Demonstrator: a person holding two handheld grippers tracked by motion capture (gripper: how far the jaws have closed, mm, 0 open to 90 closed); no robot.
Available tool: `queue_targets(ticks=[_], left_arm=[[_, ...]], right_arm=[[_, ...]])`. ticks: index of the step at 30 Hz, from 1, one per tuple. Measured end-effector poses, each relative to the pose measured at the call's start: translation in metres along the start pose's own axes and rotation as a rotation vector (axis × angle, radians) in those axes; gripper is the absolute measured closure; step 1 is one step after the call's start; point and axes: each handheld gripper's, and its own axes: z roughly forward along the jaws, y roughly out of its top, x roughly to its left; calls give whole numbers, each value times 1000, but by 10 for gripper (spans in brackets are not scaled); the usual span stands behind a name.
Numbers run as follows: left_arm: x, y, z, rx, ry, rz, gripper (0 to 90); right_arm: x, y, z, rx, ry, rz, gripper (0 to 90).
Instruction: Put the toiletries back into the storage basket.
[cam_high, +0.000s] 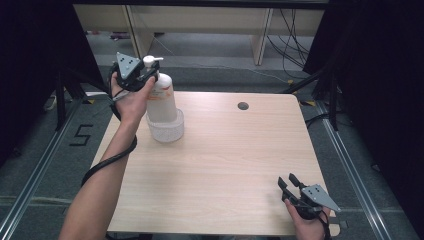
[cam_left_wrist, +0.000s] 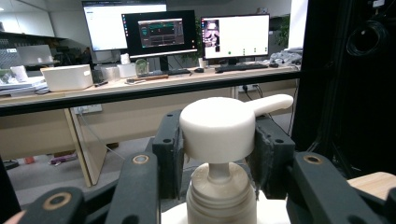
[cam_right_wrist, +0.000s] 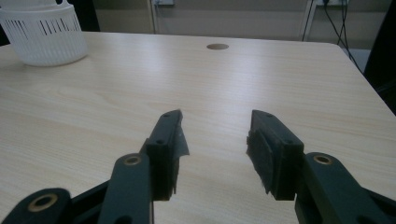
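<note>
A light wooden tabletop (cam_high: 225, 165) is seen from above, with a small round hole (cam_high: 243, 106) near its far edge. In the upper left of the high view, a white plastic pump bottle with orange print (cam_high: 161, 97) stands upright inside a white slotted plastic basket (cam_high: 166, 131), which sits on the tabletop's far left part. The left gripper (cam_high: 149, 76), held in the person's left hand (cam_high: 131, 100), is placed at the top of the bottle, beside the white pump head (cam_high: 152, 60).

In the left gripper view, the white pump head (cam_left_wrist: 218, 128) is seen at the centre of the frame between the two black jaws, its nozzle pointing to the upper right. The jaws are closed most of the way and appear to press against both sides of the pump head (the contact itself is partly hidden by the head's rim). Monitors on a desk (cam_left_wrist: 177, 32) are visible across the top of this frame.

At the lower right of the high view, the right gripper (cam_high: 289, 183) is held low over the tabletop's near right corner, well apart from the bottle. In the right gripper view, its jaws are spread wide with nothing between them, and the basket (cam_right_wrist: 43, 32) is seen in the upper left corner.
</note>
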Motion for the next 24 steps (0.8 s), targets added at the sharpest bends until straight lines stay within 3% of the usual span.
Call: queue_targets(ticks=[24], left_arm=[[1, -16, 7, 36, 0, -10, 586]], right_arm=[[0, 0, -1, 6, -2, -8, 547]])
